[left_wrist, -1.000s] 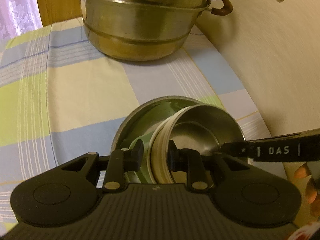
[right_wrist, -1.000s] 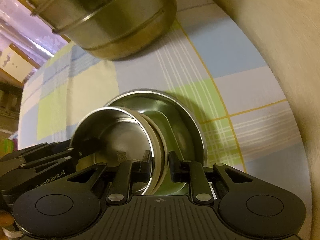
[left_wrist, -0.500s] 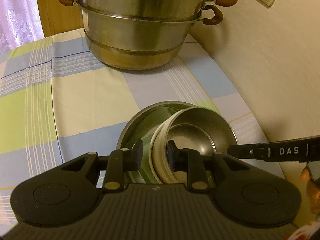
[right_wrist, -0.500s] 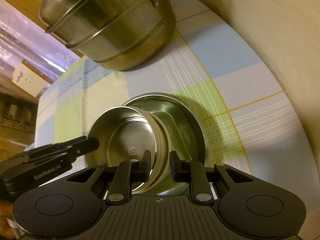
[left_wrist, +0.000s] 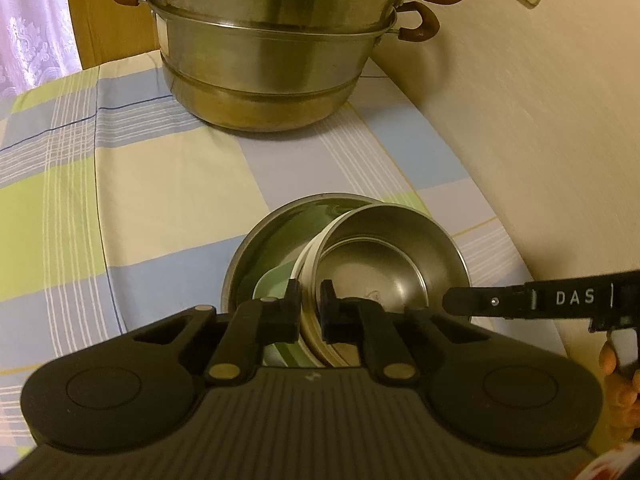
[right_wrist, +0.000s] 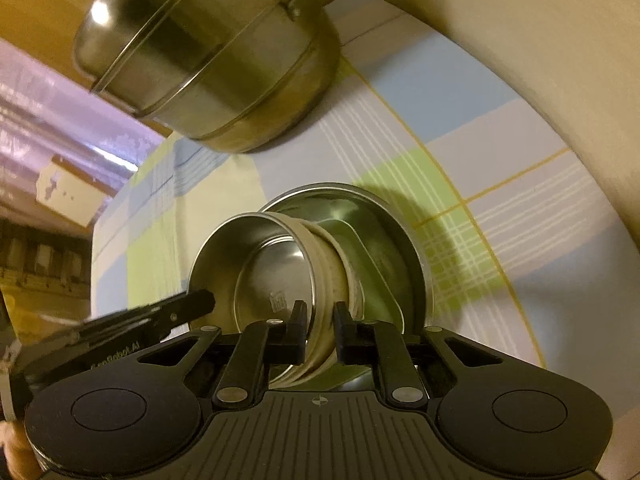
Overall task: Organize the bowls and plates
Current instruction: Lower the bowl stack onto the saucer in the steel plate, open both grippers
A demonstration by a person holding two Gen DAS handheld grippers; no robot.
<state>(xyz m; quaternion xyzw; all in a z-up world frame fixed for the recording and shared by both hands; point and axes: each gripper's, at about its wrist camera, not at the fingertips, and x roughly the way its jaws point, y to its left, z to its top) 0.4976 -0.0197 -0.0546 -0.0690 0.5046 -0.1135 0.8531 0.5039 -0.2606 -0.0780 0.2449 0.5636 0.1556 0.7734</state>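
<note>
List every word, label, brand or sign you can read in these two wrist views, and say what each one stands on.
"DAS": white letters on the right gripper, left wrist view.
"GenRobot.AI": on the left gripper, right wrist view; blurred, partly cut off.
Stamped mark inside the small steel bowl: too small to read.

White letters "DAS" stand on the black right gripper (left_wrist: pixel 520 304) where it reaches in from the right of the left wrist view. In the right wrist view the left gripper (right_wrist: pixel 192 308) bears pale lettering that reads roughly "GenRobot.AI", blurred. A small stamp on the bowl (right_wrist: pixel 280 264) floor is unreadable.
</note>
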